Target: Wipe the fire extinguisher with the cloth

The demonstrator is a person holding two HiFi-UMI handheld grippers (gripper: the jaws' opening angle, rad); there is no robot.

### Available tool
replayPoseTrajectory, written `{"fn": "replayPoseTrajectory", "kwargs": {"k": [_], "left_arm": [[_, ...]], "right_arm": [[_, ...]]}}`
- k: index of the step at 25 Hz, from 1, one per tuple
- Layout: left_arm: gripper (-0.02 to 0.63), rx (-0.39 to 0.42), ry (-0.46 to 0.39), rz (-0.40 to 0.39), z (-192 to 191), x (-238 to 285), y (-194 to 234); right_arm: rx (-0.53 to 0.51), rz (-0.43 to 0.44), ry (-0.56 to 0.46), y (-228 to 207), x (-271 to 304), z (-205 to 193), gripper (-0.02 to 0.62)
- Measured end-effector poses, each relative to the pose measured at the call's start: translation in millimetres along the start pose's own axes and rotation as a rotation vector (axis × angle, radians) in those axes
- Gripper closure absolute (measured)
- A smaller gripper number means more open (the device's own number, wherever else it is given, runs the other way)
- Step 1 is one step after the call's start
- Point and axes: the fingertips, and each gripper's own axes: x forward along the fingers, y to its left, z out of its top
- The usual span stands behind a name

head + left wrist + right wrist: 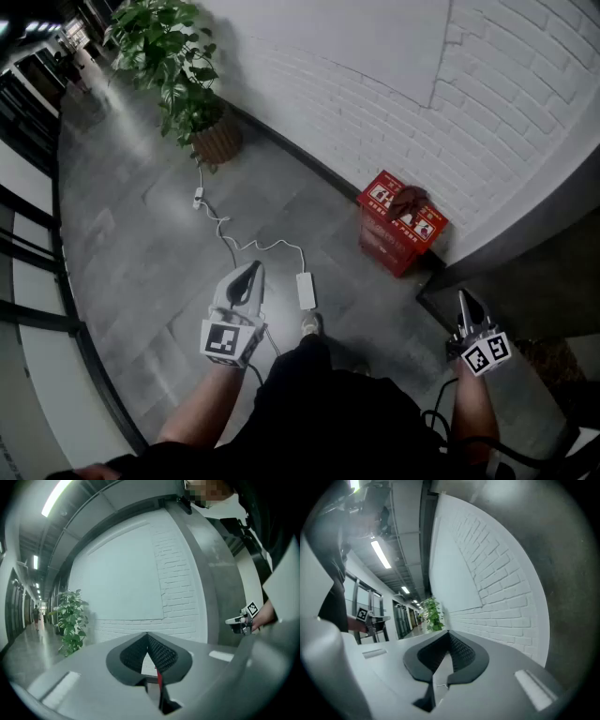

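Observation:
A red fire extinguisher box (pixel 398 230) stands on the floor against the white brick wall. A dark reddish cloth (pixel 409 200) lies bunched on its lid. No extinguisher itself shows. My left gripper (pixel 254 267) is held level over the grey floor, well left of the box, jaws shut with nothing between them (pixel 147 635). My right gripper (pixel 462 294) is at the right, nearer the box but short of it, also shut and empty (pixel 449 633). Each gripper view catches the other gripper off to the side, the right one (pixel 241 622) and the left one (pixel 370 617).
A potted plant (pixel 178 66) in a woven basket (pixel 217 141) stands far left by the wall. A white cable (pixel 228 239) and power adapter (pixel 306 290) lie on the floor in front of my feet. A grey pillar (pixel 525 244) rises beside the box; a dark railing (pixel 37 281) runs along the left.

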Motion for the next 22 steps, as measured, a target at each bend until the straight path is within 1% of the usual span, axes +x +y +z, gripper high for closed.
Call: {"fn": "replayPoseTrajectory", "kwargs": {"k": [3, 5, 8, 9, 11, 14, 16, 18, 20, 21, 22], "left_arm": [[0.607, 0.006, -0.002, 0.014, -9.2, 26.2, 50.5], [0.607, 0.022, -0.007, 0.006, -10.3, 51.5, 81.4], [0.607, 0.046, -0.023, -0.060, 0.2, 104.5, 110.5], [0.607, 0.052, -0.028, -0.091, 3.7, 122.2, 115.1], [0.607, 0.056, -0.034, -0.145, 9.0, 157.3, 119.9], [0.607, 0.036, -0.044, -0.185, 20.5, 204.3, 118.9], [0.607, 0.044, -0.044, -0.189, 22.0, 232.2, 117.5], [0.607, 0.067, -0.051, -0.168, 24.7, 261.7, 118.1], [0.607, 0.084, -0.022, -0.149, 24.9, 290.7, 123.8], [0.607, 0.088, 0.011, -0.135, 24.1, 301.1, 130.7], [0.607, 0.095, 0.050, -0.114, 24.2, 306.1, 139.4]], "right_arm": [[-0.028, -0.133, 0.007, -21.5, 52.2, -3.6, 0.594], [-0.061, -0.208, 0.015, -31.4, 89.7, -2.7, 0.594], [-0.101, -0.295, 0.037, -40.0, 138.7, 4.4, 0.594], [-0.106, -0.307, 0.044, -39.2, 150.9, 7.2, 0.594], [-0.124, -0.303, 0.075, -37.1, 173.2, 7.4, 0.594], [-0.178, -0.273, 0.182, -48.0, 210.7, -9.0, 0.594], [-0.207, -0.287, 0.260, -75.3, 236.4, -25.2, 0.594], [-0.238, -0.319, 0.315, -114.9, 261.2, -41.1, 0.592], [-0.236, -0.325, 0.371, -151.2, 289.0, -65.6, 0.584], [-0.214, -0.313, 0.420, -164.3, 304.1, -85.5, 0.468], [-0.183, -0.291, 0.485, -172.6, 318.2, -110.6, 0.397]]}}
